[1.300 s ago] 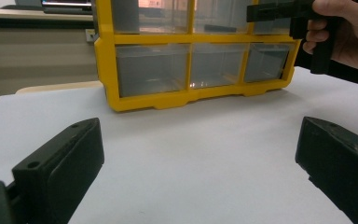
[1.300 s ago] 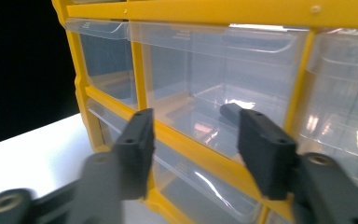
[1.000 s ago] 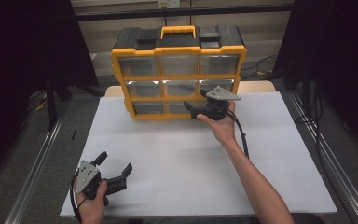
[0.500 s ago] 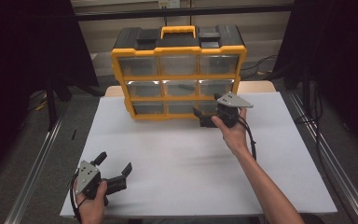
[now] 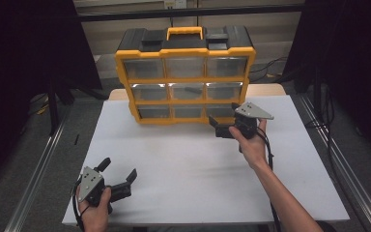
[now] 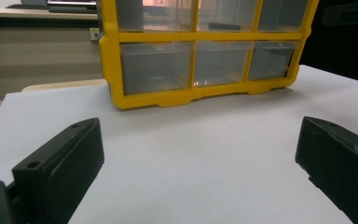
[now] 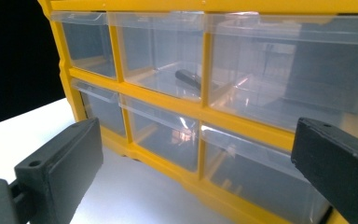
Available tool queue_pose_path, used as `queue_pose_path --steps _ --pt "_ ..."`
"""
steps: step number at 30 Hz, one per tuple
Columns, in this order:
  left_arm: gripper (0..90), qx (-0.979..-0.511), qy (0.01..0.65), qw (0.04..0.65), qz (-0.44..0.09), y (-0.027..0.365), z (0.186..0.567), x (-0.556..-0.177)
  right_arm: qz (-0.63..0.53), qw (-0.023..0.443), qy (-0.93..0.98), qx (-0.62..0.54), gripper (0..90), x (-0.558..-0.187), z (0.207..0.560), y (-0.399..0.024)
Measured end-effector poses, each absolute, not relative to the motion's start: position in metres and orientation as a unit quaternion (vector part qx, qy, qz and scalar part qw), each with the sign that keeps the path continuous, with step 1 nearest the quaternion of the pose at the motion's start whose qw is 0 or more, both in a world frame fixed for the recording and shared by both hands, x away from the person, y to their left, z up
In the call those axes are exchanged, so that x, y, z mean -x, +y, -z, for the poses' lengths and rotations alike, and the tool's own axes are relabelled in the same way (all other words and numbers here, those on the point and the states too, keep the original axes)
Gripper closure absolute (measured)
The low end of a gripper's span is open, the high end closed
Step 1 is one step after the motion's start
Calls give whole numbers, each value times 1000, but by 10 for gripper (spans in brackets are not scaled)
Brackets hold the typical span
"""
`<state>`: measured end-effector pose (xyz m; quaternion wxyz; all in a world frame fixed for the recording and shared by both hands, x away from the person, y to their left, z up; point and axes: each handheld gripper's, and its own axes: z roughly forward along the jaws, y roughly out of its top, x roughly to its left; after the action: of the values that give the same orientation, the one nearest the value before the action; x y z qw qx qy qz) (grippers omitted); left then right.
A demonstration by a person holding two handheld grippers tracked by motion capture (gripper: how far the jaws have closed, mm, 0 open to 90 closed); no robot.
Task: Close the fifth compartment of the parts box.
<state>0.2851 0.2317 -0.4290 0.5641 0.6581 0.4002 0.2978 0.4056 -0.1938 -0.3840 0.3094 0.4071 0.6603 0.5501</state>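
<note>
Right claw (image 5: 221, 126), right of centre in the high view, is held in the person's right hand (image 5: 252, 145) just in front of the lower right corner of the drawer cabinet (image 5: 186, 50); its jaws have just been opening and now stand wide apart with nothing between them, as the right gripper view confirms, where the 2 black jaws frame the clear drawers from the lower left and lower right of the frame. The grey three-cornered plate (image 5: 252, 111) rides on top of this claw. Left claw (image 5: 118, 176), at the lower left of the high view, is held in the left hand (image 5: 94, 212) above the near edge of the white worktop (image 5: 183, 164), well apart from the cabinet, its jaws likewise spread and empty; in the left gripper view they stand at the 2 lower corners with bare worktop between them. The yellow cabinet with black top and yellow carrying handle (image 5: 185, 32) stands upright at the far edge of the worktop, upper centre of the high view, showing 3 rows of 3 clear drawers. A small dark object (image 7: 191, 78) lies in the middle drawer of the middle row (image 5: 186, 91); what it is cannot be told. The bottom right drawer (image 7: 256, 177), nearest the right claw, appears closed.
</note>
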Motion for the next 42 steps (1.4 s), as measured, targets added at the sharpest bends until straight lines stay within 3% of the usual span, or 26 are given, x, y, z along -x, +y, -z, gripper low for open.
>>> queue_pose_path --steps 42 --pt "13 -661 405 554 -303 232 430 -284 -524 366 635 -434 0 -333 403 -247"
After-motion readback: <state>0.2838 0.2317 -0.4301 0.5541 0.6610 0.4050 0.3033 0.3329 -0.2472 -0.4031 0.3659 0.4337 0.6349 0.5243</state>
